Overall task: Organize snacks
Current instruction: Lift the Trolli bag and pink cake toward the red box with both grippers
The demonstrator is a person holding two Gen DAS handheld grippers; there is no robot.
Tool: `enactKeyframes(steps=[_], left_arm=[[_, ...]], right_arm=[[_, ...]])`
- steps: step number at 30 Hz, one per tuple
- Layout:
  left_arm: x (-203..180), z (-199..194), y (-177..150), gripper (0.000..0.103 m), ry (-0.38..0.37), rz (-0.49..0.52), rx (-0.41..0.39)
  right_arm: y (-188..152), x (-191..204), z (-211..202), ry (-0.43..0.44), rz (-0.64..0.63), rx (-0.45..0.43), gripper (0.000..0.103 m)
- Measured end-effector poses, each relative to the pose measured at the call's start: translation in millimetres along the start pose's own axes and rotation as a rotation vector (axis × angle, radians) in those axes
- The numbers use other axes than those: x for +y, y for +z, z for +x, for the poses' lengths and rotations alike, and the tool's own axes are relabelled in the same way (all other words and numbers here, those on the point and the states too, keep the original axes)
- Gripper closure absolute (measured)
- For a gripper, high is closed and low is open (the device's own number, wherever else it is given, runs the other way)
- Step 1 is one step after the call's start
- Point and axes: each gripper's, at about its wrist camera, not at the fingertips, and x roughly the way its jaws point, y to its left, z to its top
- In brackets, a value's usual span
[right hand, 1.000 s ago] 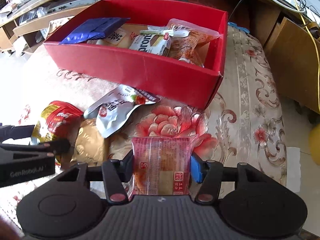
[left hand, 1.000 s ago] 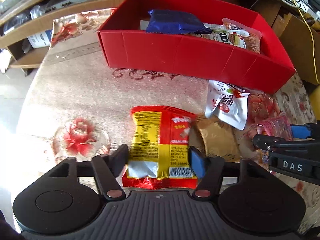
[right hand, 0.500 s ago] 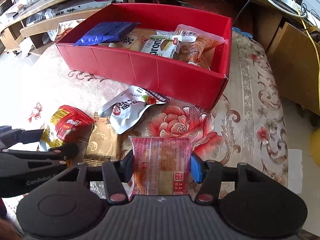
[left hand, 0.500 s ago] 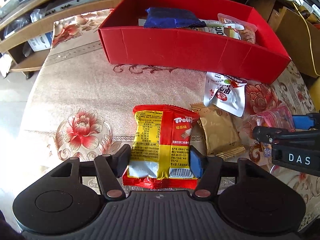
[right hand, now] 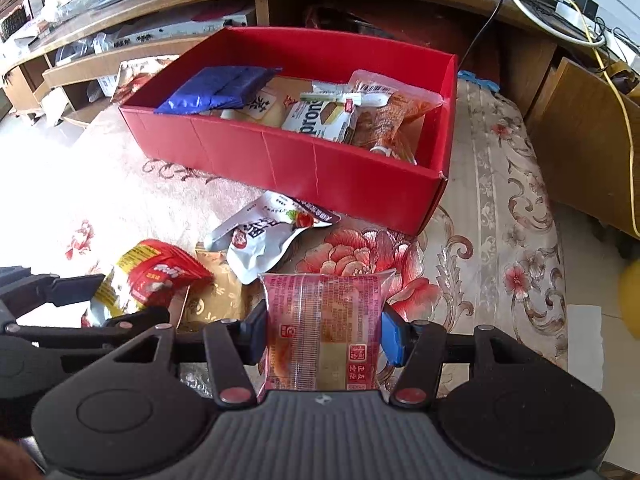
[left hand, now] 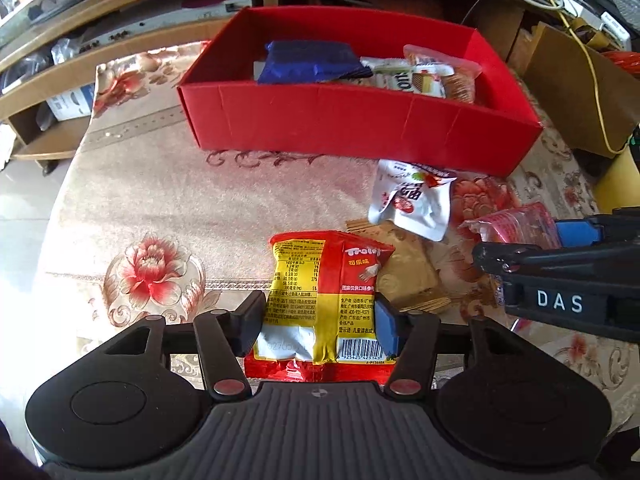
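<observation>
Now the left tongs (left hand: 318, 330) are closing on the red-yellow snack bag (left hand: 320, 300), right tongs (right hand: 323, 338) clamping a pink packet (right hand: 324, 328).

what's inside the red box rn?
Red box holds a blue packet, a white wafer pack, an orange-brown clear bag and a beige packet partly beneath. Anything under those is hidden.

Glossy crinkled foil on the red and yellow packet (left hand: 324, 300). Clear shiny plastic on the pink packet (right hand: 324, 332). Matt red cardboard box (left hand: 352, 120). Woven flowered cloth (left hand: 160, 200). Wooden shelves (right hand: 132, 20).
</observation>
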Motion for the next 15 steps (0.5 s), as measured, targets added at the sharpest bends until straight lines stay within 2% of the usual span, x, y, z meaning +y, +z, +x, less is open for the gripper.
enactKeyframes(steps=[15], left_arm=[[-3,-18,5,0.040,-0.012,0.008,-0.072]], right_arm=[[6,-1,-15,0.022,0.011,-0.050,0.051]])
